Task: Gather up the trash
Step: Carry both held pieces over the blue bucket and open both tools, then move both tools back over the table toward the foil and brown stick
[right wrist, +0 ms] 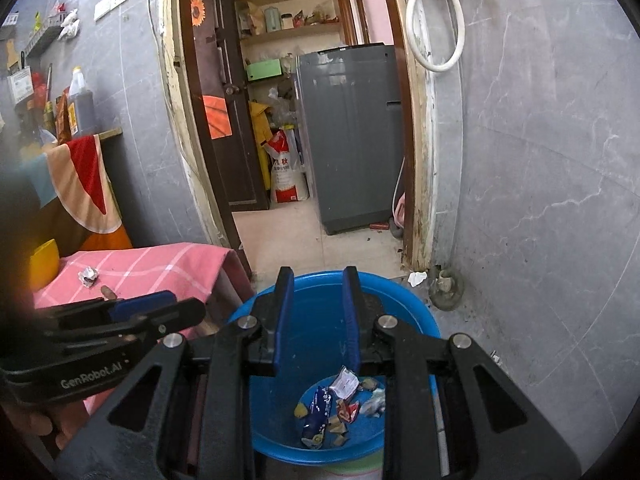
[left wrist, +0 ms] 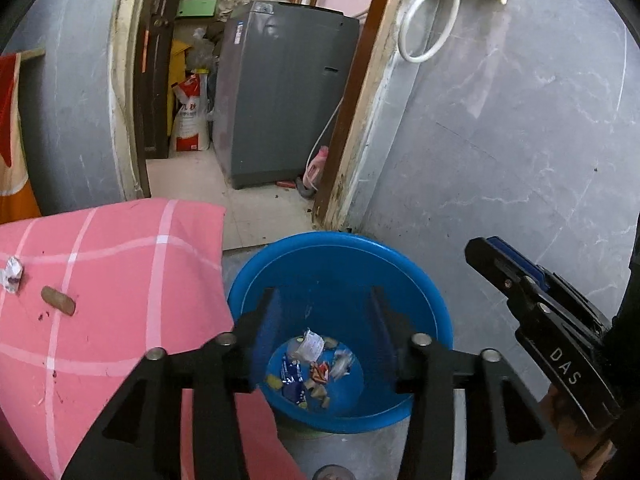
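the blue basin (left wrist: 340, 264) stands on the floor and holds the collected trash (left wrist: 312, 368): wrappers and small scraps lie at its bottom. two more pieces lie on the pink checked cloth (left wrist: 120, 272) just beside the basin: a crumpled wrapper (left wrist: 12, 274) and a small brown piece (left wrist: 58, 300).

only the right wrist view shows a yellow bowl (right wrist: 43, 264) at the far end of the cloth, a white paper scrap (right wrist: 417, 278) on the floor behind the basin near the door frame, and shelves with jars. both views show the grey washing machine (left wrist: 288, 92) through the doorway.

the cloth edge hangs over the basin's left rim; on the right the grey tiled wall (left wrist: 520, 140) is near. above the basin the space is free.

the left gripper (left wrist: 322, 308) hangs above the basin with its jaws moderately apart and nothing between them. the right gripper (right wrist: 316, 320) also hangs over the basin, jaws narrow, with nothing between them.
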`<state>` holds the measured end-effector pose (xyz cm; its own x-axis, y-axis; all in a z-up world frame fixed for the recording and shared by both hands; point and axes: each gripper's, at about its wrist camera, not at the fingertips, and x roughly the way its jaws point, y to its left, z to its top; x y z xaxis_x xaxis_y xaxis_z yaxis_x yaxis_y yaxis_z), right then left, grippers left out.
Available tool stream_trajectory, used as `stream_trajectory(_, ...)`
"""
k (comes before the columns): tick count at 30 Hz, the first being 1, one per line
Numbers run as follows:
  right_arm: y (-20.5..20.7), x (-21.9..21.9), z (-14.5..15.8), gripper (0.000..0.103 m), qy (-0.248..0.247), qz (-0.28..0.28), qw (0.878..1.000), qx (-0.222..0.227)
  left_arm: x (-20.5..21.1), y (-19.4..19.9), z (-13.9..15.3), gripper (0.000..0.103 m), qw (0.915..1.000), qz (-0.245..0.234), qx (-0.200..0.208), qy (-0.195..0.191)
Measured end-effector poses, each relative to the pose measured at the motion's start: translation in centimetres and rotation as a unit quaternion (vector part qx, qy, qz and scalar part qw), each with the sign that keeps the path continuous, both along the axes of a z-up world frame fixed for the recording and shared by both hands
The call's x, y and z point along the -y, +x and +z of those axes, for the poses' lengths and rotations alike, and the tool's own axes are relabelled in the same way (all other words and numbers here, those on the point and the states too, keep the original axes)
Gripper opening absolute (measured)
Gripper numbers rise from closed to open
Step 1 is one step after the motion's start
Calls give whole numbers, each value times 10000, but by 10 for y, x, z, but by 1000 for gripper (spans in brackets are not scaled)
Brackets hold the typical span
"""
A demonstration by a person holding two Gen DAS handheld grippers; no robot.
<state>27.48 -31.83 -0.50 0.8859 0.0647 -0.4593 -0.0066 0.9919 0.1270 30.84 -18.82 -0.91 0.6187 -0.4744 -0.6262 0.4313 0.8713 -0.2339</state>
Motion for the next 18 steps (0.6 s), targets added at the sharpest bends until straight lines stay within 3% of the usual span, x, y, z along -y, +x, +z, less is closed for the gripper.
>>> stream_trajectory(3,-1,0,1,27,8,-18,10000,17,-3,0,2,44,10000,53,13,4)
stream_trajectory(9,-2,-2,6,46,66,-49,9998,191,-24,-2,15,62,9990,327,238,-198)
stream_trajectory(12,-4,-6,11,55,106,-61,9994,338,-38,-6,24,72,9973,544,416,-281)
stream_trajectory(18,-12,-18,23,83,202,-49,9969,765,-72,-22,42,98,9903,899,971,-421)
